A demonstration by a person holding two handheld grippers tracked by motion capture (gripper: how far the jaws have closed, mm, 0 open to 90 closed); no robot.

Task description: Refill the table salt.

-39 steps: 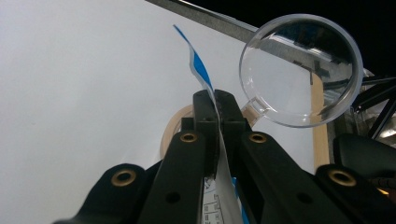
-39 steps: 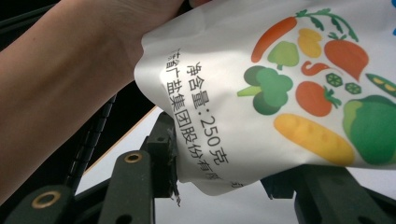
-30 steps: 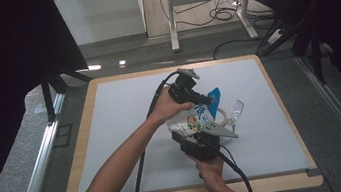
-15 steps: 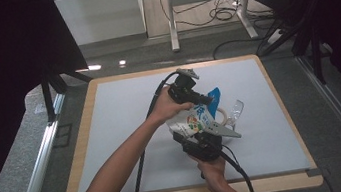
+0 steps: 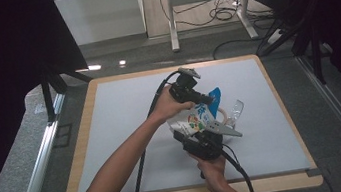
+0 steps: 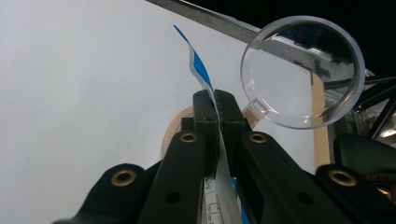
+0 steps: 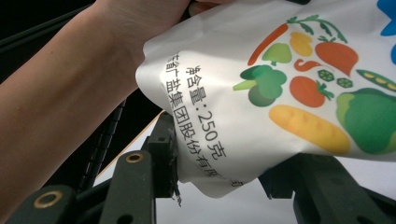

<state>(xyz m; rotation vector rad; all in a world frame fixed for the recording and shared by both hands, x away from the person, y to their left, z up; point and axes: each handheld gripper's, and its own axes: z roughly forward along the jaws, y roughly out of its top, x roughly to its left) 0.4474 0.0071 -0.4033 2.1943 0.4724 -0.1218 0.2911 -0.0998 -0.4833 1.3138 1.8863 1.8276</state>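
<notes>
Beside held pouch (image 5: 197,118), clear scoop (image 5: 234,113), wooden ring (image 5: 222,115)

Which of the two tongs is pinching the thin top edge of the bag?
The left tongs, farther up the table: they are shut flat on the blue-and-white top edge of the bag. The right tongs straddle its fuller bottom.
</notes>
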